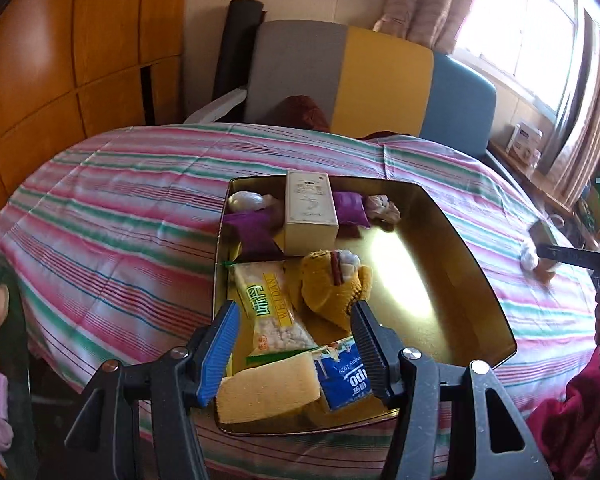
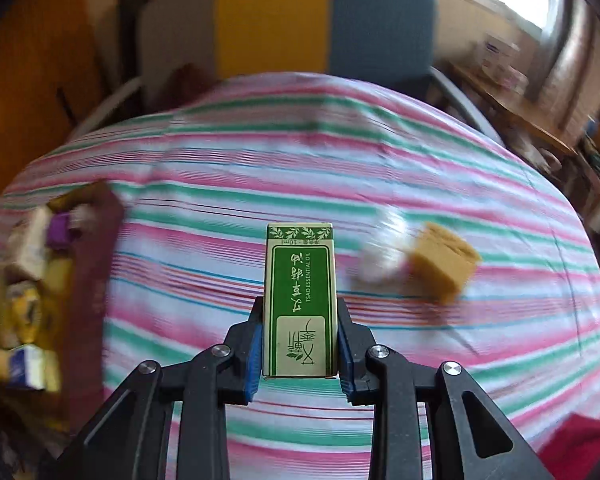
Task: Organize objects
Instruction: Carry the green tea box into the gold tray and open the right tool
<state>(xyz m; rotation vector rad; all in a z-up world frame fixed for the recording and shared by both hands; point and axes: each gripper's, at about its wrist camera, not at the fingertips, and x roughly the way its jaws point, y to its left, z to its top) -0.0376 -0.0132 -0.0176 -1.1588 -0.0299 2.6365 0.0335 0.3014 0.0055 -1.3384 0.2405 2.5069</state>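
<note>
Left wrist view. The left gripper (image 1: 294,320) hung with its jaws spread wide and nothing between them, above the near end of a gold tray (image 1: 480,280) that lay on a striped cloth (image 1: 120,220). Inside the tray, from the far end to the near: a cream box (image 1: 310,210) standing between two purple packets (image 1: 252,234), with a white wrapped item (image 1: 246,201) in the far left corner; a yellow-and-white snack bag (image 1: 274,312) along the left wall; a mustard knitted item (image 1: 332,288) beside it; a yellow sponge (image 1: 268,390) and a blue-and-white packet (image 1: 348,376) at the near edge, directly beneath the fingers. The tray's right half was bare and reflected light. At the right margin of the cloth, a white lump (image 1: 529,258) lay well apart from the tray.

Right wrist view. The right gripper (image 2: 298,344) was clenched on a green essential-oil box (image 2: 300,300), held upright between the blue pads (image 2: 254,354) above the striped cloth. The background was motion-blurred. To the right of the box, a tan sponge block (image 2: 444,262) lay on the cloth, touching a white object (image 2: 380,256). The gold tray with its contents appeared at the left edge (image 2: 96,280), well apart from the held box.
</note>
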